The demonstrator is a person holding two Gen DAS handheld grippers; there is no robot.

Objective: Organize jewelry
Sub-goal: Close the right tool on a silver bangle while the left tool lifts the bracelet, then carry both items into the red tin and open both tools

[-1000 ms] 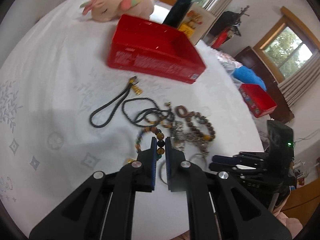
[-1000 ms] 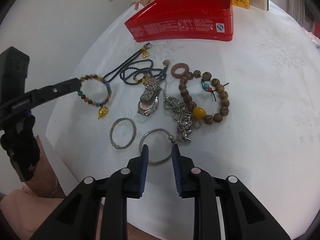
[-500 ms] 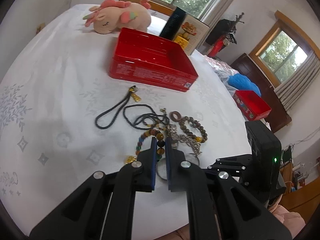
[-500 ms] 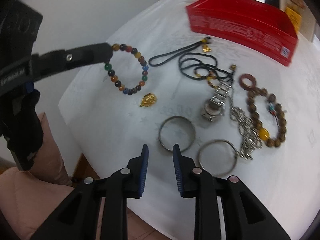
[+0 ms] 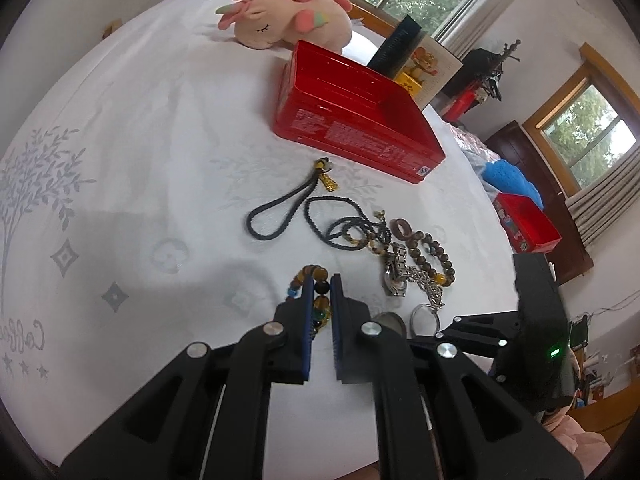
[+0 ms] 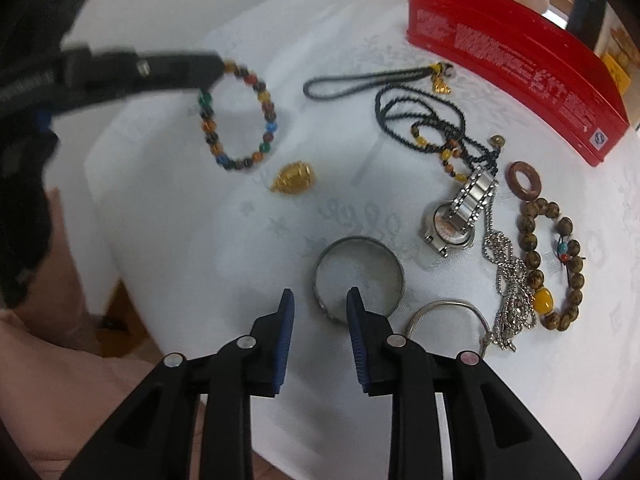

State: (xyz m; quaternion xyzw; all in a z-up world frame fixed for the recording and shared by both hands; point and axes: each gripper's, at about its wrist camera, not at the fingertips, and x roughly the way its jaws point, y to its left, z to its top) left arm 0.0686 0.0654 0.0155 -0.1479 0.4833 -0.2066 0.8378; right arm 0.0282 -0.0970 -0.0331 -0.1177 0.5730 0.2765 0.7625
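Two handheld grippers over a white-clothed table (image 5: 132,152) strewn with jewelry.

The left gripper (image 5: 321,286) has its fingers closed on a multicoloured bead bracelet (image 6: 240,116), which hangs from them above the near left part of the cloth, with a small gold pendant (image 6: 294,177) just beside it. The right gripper (image 6: 320,300) is parted with nothing between its fingers, poised over a plain silver bangle (image 6: 358,270); a second bangle (image 6: 448,316) lies just to the right. Further right are a silver watch (image 6: 458,216), a silver chain (image 6: 508,280) and a brown wooden bead bracelet (image 6: 554,264). Black cord necklaces (image 6: 420,116) lie near an open red box (image 5: 352,116) at the far side, with a pink plush toy (image 5: 288,20) behind it.
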